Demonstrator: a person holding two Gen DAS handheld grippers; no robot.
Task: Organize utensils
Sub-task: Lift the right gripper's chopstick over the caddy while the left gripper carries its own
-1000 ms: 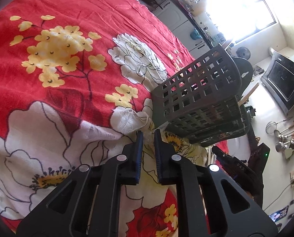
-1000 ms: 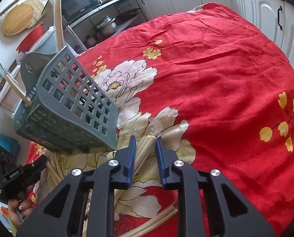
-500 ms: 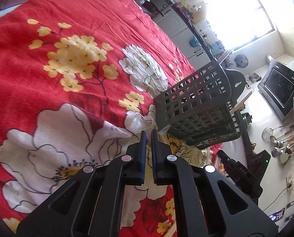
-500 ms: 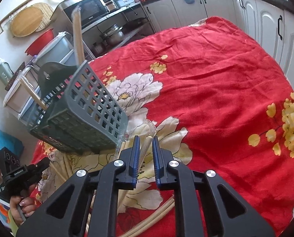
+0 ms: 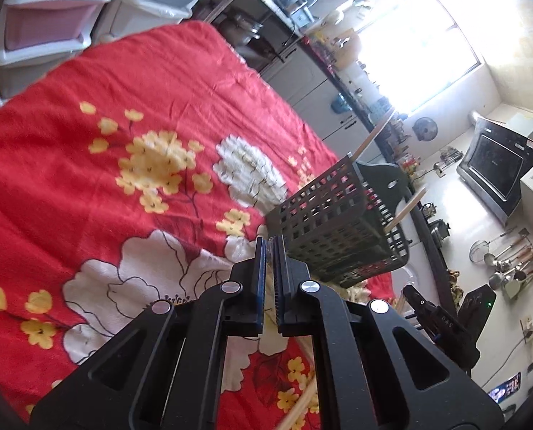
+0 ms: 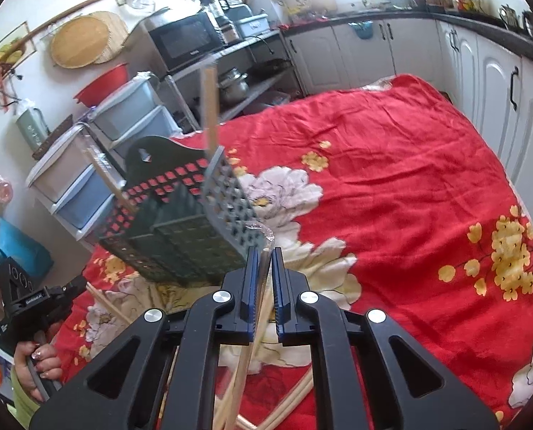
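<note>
A dark grey lattice utensil basket (image 5: pixel 338 229) lies tilted on the red floral cloth, with wooden sticks poking out of it; it also shows in the right wrist view (image 6: pixel 184 215). My right gripper (image 6: pixel 262 254) is shut on a clear plastic packet of wooden chopsticks (image 6: pixel 252 344), lifted above the cloth beside the basket. My left gripper (image 5: pixel 270 243) is shut on a thin clear edge of plastic, close to the basket's near corner. More loose chopsticks (image 6: pixel 291 401) lie on the cloth below.
The red floral cloth (image 6: pixel 391 186) covers the table. Plastic drawer units (image 6: pixel 98 165) stand past its far edge, with a microwave (image 6: pixel 184 39) on a shelf. White cabinets (image 6: pixel 517 107) run along the right. The other gripper's handle (image 6: pixel 33 304) shows at lower left.
Both grippers closed from slightly open and rose away from the cloth. The chopstick packet came up with the right gripper. The views now take in more of the room.
</note>
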